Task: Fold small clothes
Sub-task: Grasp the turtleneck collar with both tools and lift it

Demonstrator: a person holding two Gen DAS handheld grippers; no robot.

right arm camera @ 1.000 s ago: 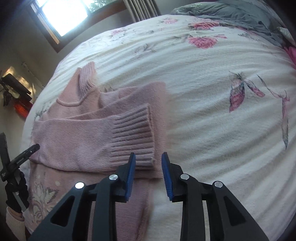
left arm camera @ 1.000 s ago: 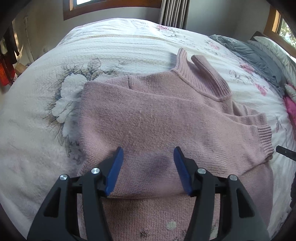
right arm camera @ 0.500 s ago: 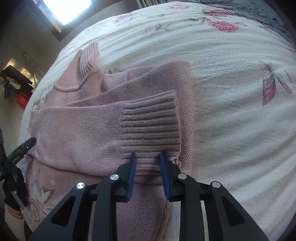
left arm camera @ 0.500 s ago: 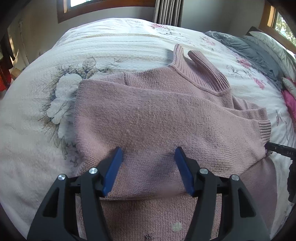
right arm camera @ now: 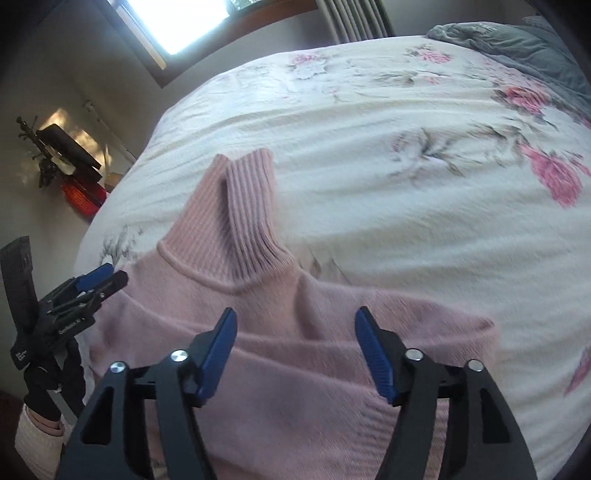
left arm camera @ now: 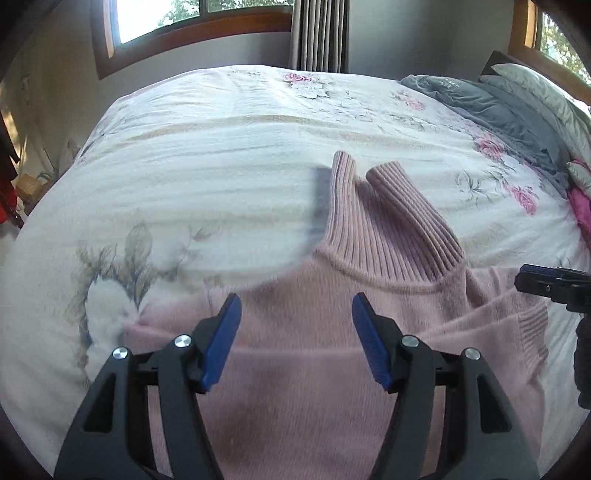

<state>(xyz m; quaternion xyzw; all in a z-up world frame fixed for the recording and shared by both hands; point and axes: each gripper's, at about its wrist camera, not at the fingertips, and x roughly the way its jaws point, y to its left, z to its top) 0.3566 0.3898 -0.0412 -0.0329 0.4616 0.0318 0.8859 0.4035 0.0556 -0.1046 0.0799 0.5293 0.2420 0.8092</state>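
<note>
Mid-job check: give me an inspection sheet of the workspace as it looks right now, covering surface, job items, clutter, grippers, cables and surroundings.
Surface: bed with a white floral bedspread, lightly wrinkled.
Job's things: one pink turtleneck sweater lying flat, sleeves folded across the body, ribbed collar pointing away, ribbed cuff at its right edge.
Clutter: grey blanket and pillows bunched at the far right of the bed.
Grippers: left gripper open over the sweater, holding nothing; right gripper open over the sweater, holding nothing.
Cables: nothing seen.
Surroundings: wood-framed window, dark curtain, red object by the wall.
</note>
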